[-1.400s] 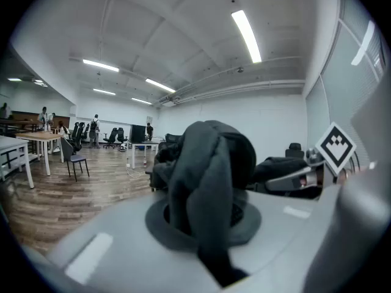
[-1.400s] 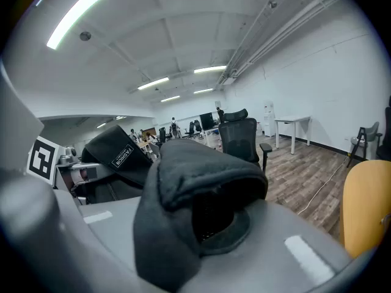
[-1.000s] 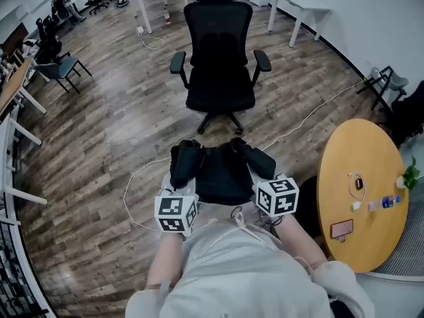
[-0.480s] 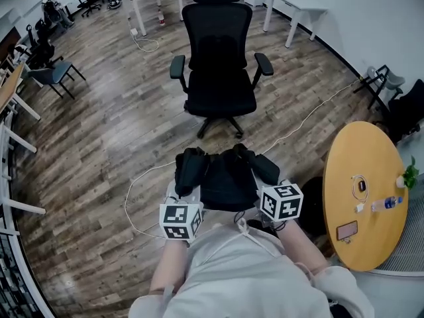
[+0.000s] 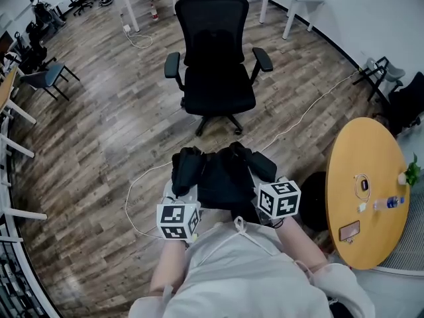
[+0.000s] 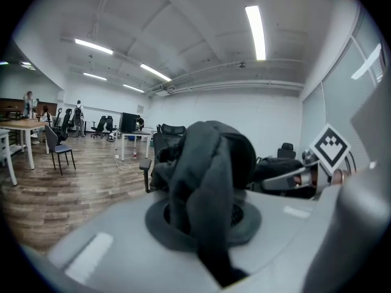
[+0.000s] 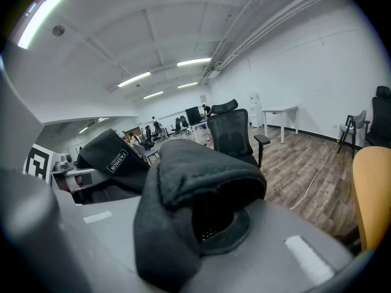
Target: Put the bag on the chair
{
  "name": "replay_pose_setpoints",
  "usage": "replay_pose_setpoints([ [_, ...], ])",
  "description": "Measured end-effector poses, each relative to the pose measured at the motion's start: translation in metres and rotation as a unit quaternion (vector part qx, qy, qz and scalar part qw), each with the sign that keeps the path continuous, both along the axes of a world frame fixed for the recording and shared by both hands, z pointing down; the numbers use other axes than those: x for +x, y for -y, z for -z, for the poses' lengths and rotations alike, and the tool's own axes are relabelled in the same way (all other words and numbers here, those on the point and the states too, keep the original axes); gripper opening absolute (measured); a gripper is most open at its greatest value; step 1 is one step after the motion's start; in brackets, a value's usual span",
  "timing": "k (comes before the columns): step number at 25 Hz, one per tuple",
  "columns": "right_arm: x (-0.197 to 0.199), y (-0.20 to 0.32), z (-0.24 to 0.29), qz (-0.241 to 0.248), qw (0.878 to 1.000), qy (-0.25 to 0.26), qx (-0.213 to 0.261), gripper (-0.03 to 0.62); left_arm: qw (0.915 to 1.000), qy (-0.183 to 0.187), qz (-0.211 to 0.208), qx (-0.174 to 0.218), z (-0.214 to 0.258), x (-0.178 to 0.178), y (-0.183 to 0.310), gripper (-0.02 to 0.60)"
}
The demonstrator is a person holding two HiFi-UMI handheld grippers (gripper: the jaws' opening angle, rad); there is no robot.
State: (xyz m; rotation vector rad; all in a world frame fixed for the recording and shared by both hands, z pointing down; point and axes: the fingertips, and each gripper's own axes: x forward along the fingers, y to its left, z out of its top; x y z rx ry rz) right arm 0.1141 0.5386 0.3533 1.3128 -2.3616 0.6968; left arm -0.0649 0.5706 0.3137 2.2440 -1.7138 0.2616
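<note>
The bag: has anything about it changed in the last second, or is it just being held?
The bag has been carried slightly nearer the chair, which looks a little larger in the head view. Nothing was grabbed or released: left gripper and right gripper stay shut on its straps; it hangs short of the chair.

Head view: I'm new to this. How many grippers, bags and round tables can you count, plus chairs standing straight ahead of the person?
grippers: 2, the left gripper and the right gripper
bag: 1
round table: 1
chair straight ahead: 1
total: 5
</note>
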Motion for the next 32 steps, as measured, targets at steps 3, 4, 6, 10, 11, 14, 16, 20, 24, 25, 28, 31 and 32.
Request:
replay_pose_setpoints([
  [3, 0.000, 0.027, -0.004, 0.008, 1.000, 0.005, -0.002, 0.031, 1.0000, 0.005, 0.006, -0.002, -0.002, 0.001, 0.025, 0.025],
  [4, -0.002, 0.038, -0.005, 0.011, 1.000, 0.006, -0.003, 0.031, 0.9999, 0.006, 0.009, -0.003, -0.003, 0.000, 0.034, 0.025],
  [6, -0.004, 0.061, -0.006, 0.018, 1.000, 0.008, -0.005, 0.031, 0.9998, 0.009, 0.015, -0.005, -0.003, -0.002, 0.055, 0.025],
  [10, -0.003, 0.122, -0.006, 0.028, 0.999, 0.015, -0.004, 0.031, 0.9996, 0.014, 0.024, -0.006, -0.001, 0.002, 0.111, 0.023],
  [11, -0.002, 0.139, -0.007, 0.031, 0.999, 0.016, -0.005, 0.031, 0.9995, 0.016, 0.026, -0.007, -0.002, 0.003, 0.127, 0.025],
  [14, 0.005, 0.191, -0.007, 0.040, 0.999, 0.018, -0.008, 0.031, 0.9993, 0.015, 0.033, -0.011, -0.002, 0.011, 0.179, 0.023],
  [16, 0.011, 0.227, -0.006, 0.046, 0.999, 0.018, -0.008, 0.031, 0.9991, 0.013, 0.037, -0.012, -0.002, 0.016, 0.215, 0.023],
  [20, 0.024, 0.294, -0.007, 0.059, 0.998, 0.019, -0.009, 0.031, 0.9987, 0.007, 0.048, -0.016, -0.004, 0.029, 0.279, 0.023],
  [24, 0.032, 0.352, -0.010, 0.068, 0.997, 0.020, -0.010, 0.031, 0.9982, 0.002, 0.056, -0.021, -0.010, 0.038, 0.335, 0.025],
  [25, 0.033, 0.363, -0.013, 0.071, 0.997, 0.021, -0.011, 0.031, 0.9980, 0.002, 0.059, -0.022, -0.012, 0.039, 0.347, 0.024],
  [28, 0.036, 0.393, -0.019, 0.076, 0.997, 0.020, -0.016, 0.031, 0.9976, -0.001, 0.064, -0.028, -0.018, 0.042, 0.376, 0.023],
  [31, 0.038, 0.418, -0.024, 0.075, 0.997, 0.016, -0.023, 0.031, 0.9973, -0.003, 0.063, -0.036, -0.024, 0.043, 0.402, 0.023],
  [32, 0.037, 0.426, -0.026, 0.073, 0.997, 0.015, -0.027, 0.031, 0.9973, -0.003, 0.061, -0.040, -0.026, 0.043, 0.410, 0.025],
])
